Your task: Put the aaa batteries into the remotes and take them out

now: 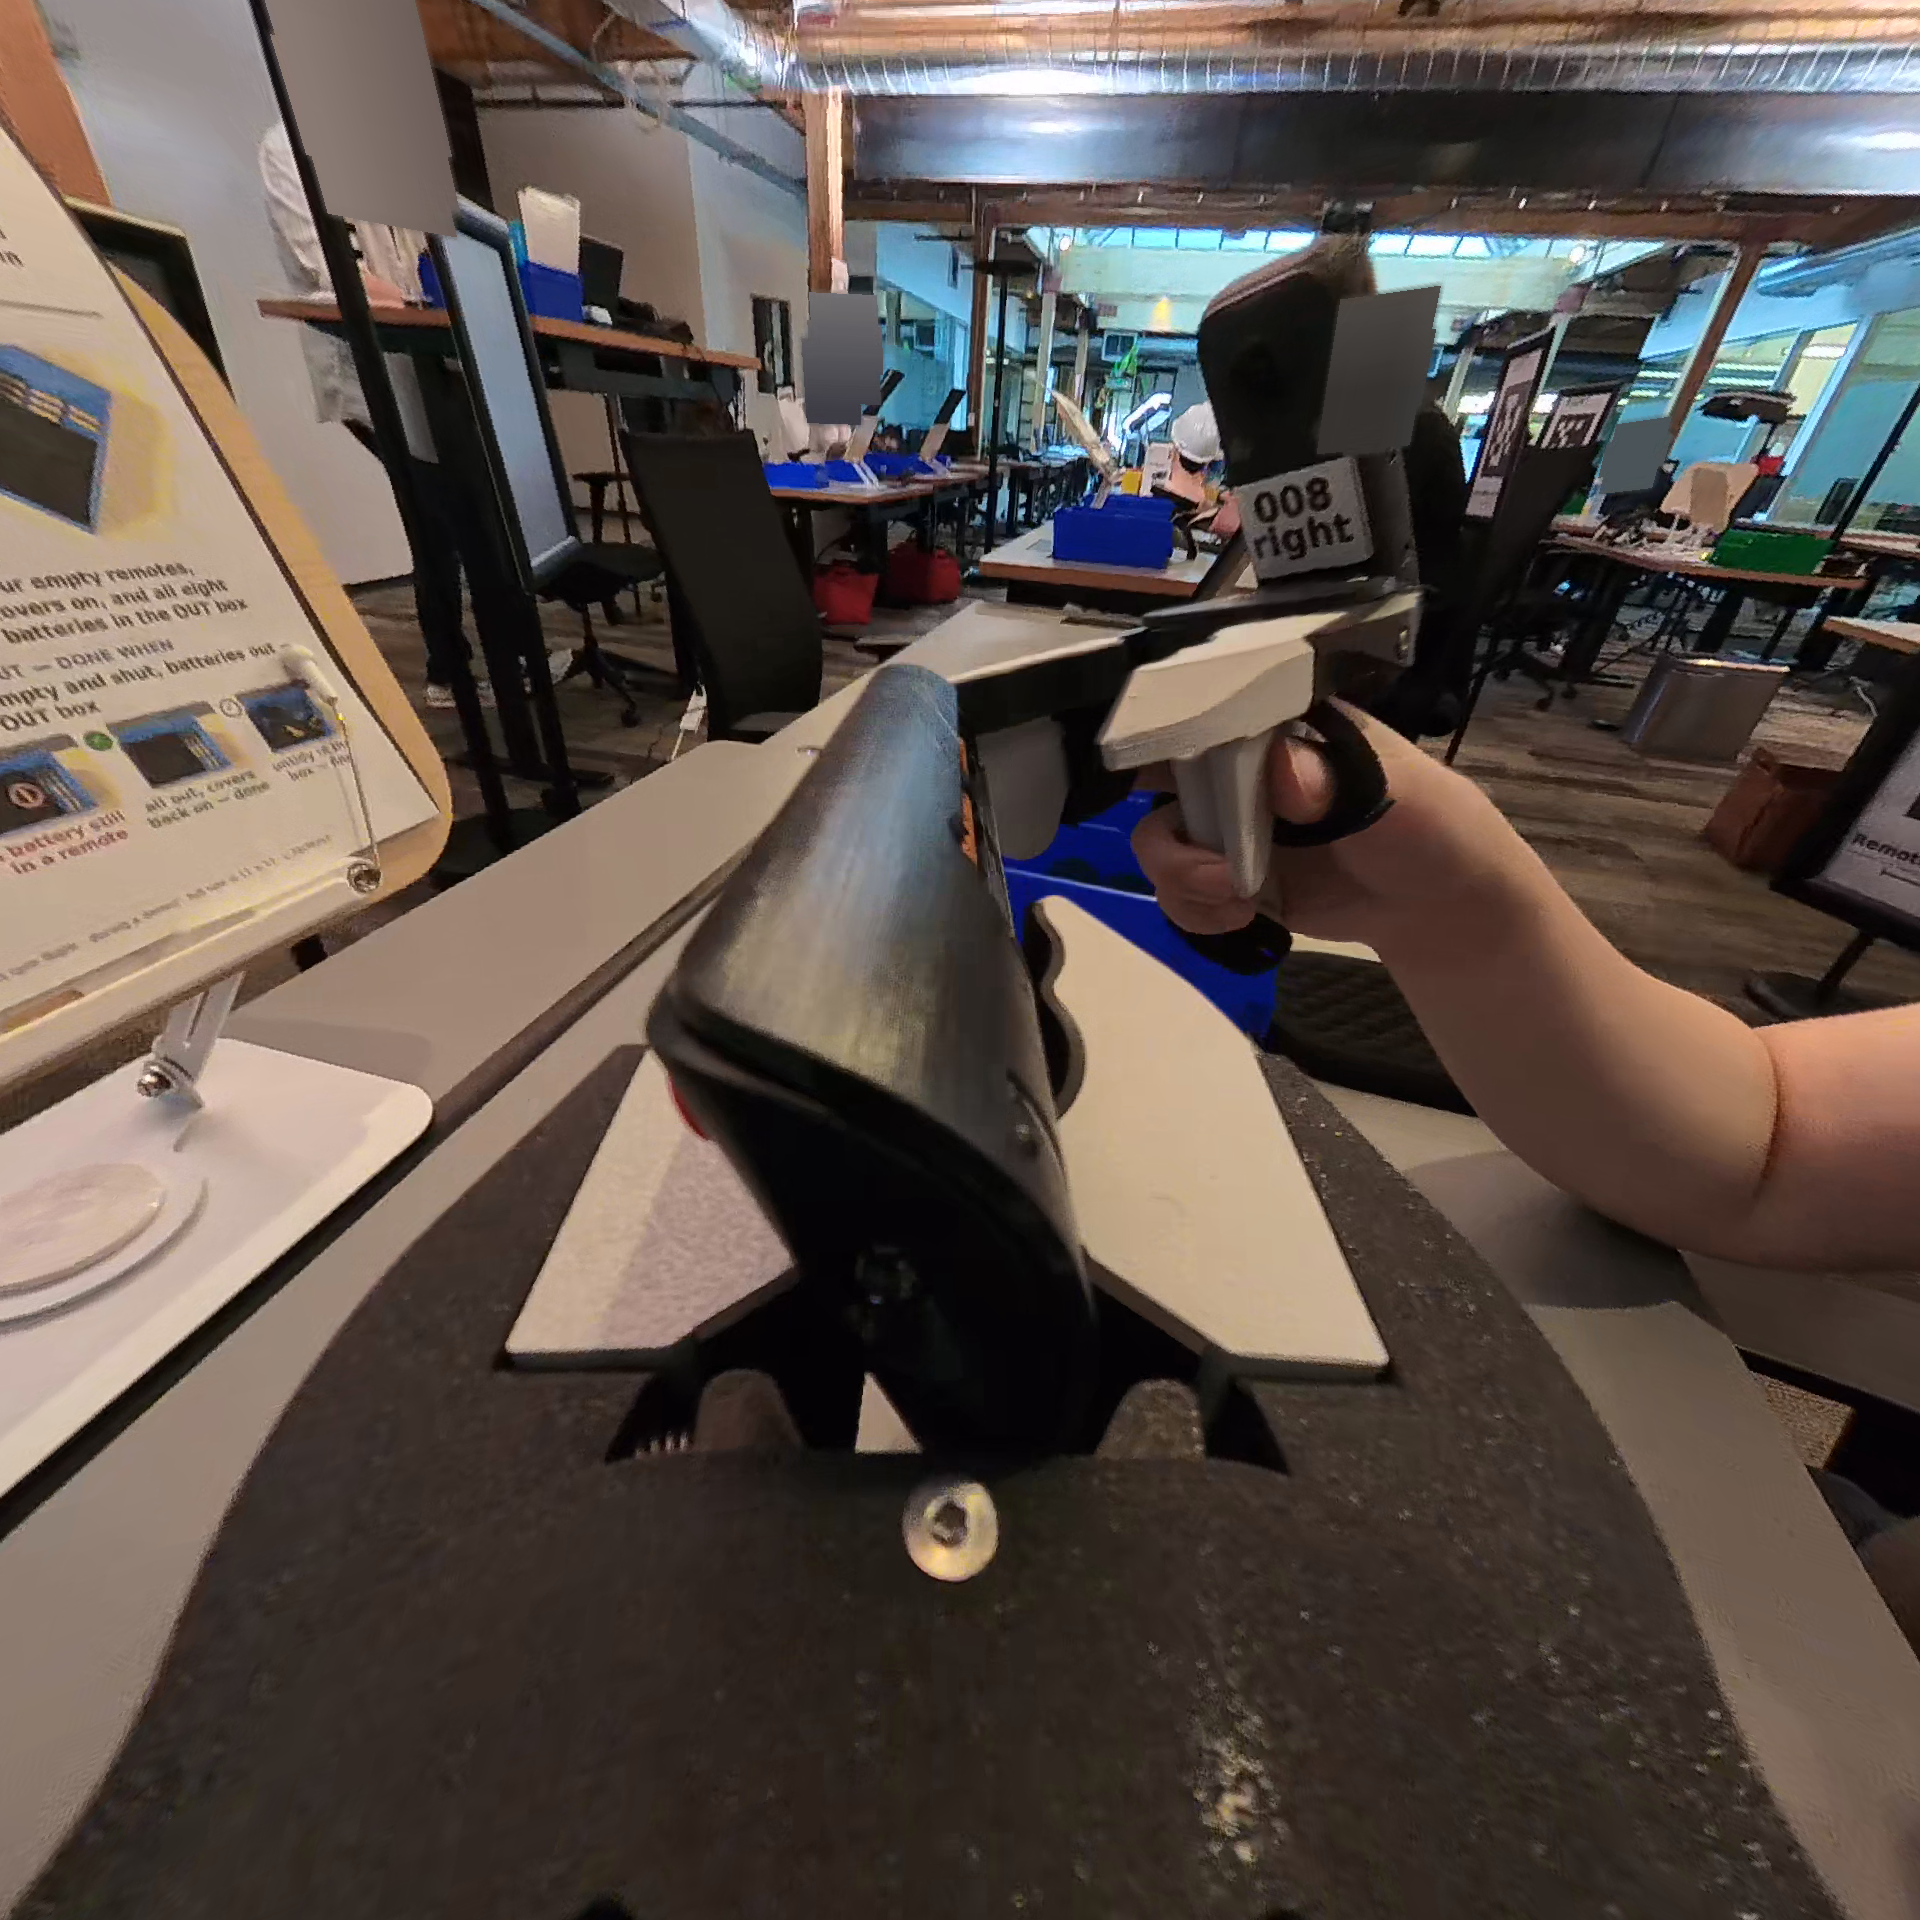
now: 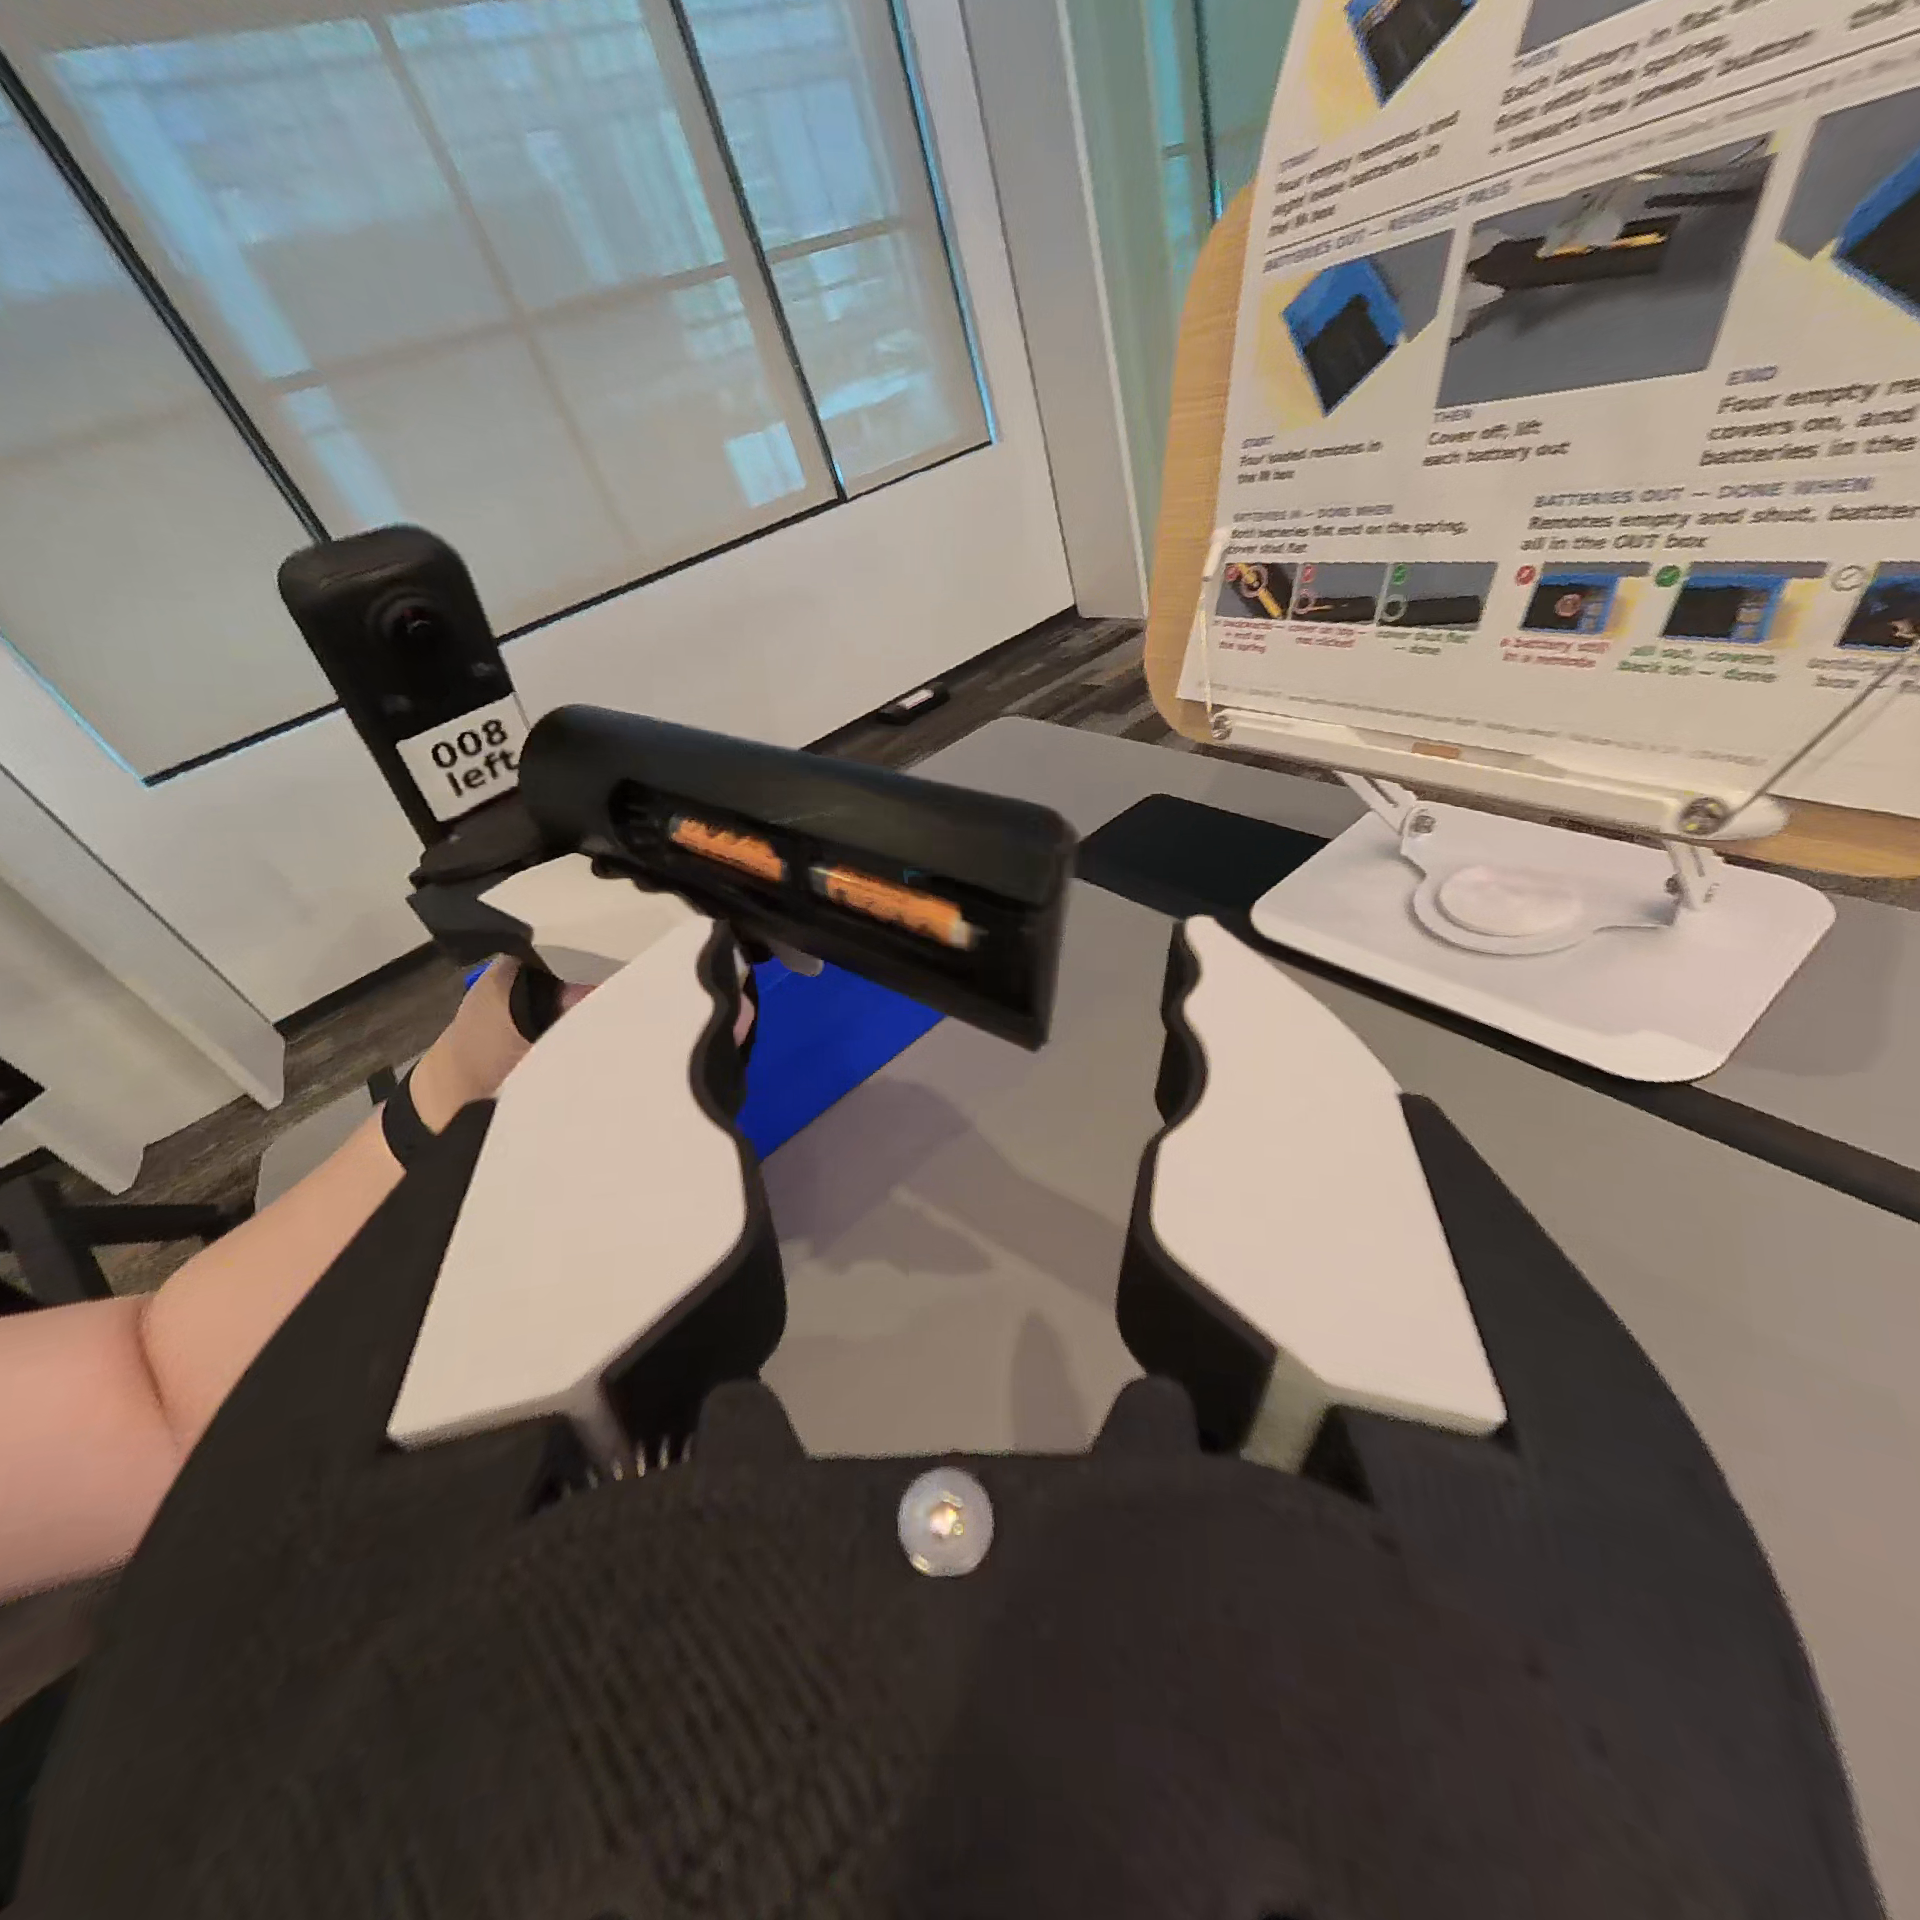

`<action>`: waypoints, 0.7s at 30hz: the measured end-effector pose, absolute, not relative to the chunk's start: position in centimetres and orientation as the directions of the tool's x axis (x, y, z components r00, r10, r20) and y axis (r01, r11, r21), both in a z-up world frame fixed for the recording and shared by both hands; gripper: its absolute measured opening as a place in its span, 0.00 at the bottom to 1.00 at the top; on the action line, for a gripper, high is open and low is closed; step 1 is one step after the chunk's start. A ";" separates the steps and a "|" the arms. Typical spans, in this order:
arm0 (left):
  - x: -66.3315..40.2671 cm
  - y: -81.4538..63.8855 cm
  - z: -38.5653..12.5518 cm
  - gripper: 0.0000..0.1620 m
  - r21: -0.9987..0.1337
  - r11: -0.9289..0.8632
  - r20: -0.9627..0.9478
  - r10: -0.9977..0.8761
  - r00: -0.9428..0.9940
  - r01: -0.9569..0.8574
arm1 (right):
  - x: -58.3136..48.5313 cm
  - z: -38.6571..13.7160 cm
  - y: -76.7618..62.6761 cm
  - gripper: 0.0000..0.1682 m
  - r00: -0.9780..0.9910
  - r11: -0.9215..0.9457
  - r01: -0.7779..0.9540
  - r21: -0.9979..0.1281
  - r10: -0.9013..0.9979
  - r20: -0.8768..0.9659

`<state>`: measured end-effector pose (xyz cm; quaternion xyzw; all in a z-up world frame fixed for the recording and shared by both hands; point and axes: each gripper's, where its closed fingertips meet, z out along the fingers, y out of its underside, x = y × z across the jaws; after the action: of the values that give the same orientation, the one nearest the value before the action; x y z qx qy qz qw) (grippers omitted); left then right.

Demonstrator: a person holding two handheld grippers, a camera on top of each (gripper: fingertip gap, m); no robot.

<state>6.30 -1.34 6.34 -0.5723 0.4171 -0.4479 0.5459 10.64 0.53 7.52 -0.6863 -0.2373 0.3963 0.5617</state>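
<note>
Your left hand-held gripper (image 1: 914,1039) clamps the remote (image 2: 800,862); your right hand-held gripper (image 2: 945,997) is spread, empty. The batteries (image 2: 821,868) look light and slick, so pinch one mid-body.

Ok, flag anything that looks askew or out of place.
One battery in the remote sits tilted, its tip poking out of the open compartment, while its neighbour lies seated. The left gripper clamps the remote.

A printed instruction sheet (image 2: 1579,343) leans on a wooden backboard (image 1: 301,644), propped by a white stand (image 2: 1538,935) on the grey tabletop (image 2: 1558,1299). A blue bin (image 1: 1143,935) sits farther along the tabletop. Behind are a black office chair (image 1: 727,582), workbenches with blue bins (image 1: 1112,532), and a large paned window (image 2: 499,291).
</note>
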 end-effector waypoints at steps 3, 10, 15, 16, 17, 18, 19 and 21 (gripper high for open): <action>7.0 -1.5 5.6 0.16 -0.996 -0.079 0.063 -0.962 0.264 -0.050 | 10.5 7.0 0.8 0.47 0.601 -0.273 -0.112 -0.956 0.747 -0.284; 7.6 -0.9 4.4 0.16 -0.986 -0.079 0.021 -0.932 0.361 -0.147 | 10.6 5.4 1.6 0.46 0.679 -0.307 -0.079 -0.948 0.680 -0.277; 7.8 -0.7 3.7 0.16 -0.976 -0.070 -0.021 -0.913 0.408 -0.208 | 10.4 4.4 2.2 0.48 0.713 -0.317 -0.076 -0.945 0.646 -0.274; 7.8 -0.6 3.6 0.16 -0.973 -0.077 -0.021 -0.910 0.413 -0.218 | 10.4 4.2 2.3 0.48 0.710 -0.329 -0.082 -0.941 0.644 -0.287; 7.8 -0.6 3.4 0.16 -0.970 -0.086 -0.017 -0.909 0.417 -0.228 | 10.4 4.0 2.3 0.48 0.706 -0.342 -0.085 -0.936 0.642 -0.299; 7.8 -0.6 3.3 0.16 -0.967 -0.097 -0.012 -0.906 0.423 -0.236 | 10.4 3.8 2.4 0.48 0.703 -0.352 -0.089 -0.932 0.641 -0.309; 7.8 -0.6 3.1 0.16 -0.963 -0.108 -0.008 -0.904 0.428 -0.246 | 10.3 3.6 2.4 0.48 0.698 -0.364 -0.096 -0.927 0.639 -0.323; 7.7 -0.5 2.8 0.16 -0.955 -0.125 -0.007 -0.898 0.441 -0.270 | 10.2 3.1 2.6 0.48 0.681 -0.395 -0.110 -0.912 0.639 -0.359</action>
<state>7.68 -0.53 2.79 -0.6824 0.4277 -0.3111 0.5046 10.19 2.57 3.09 -0.7540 -0.1753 0.3590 0.5214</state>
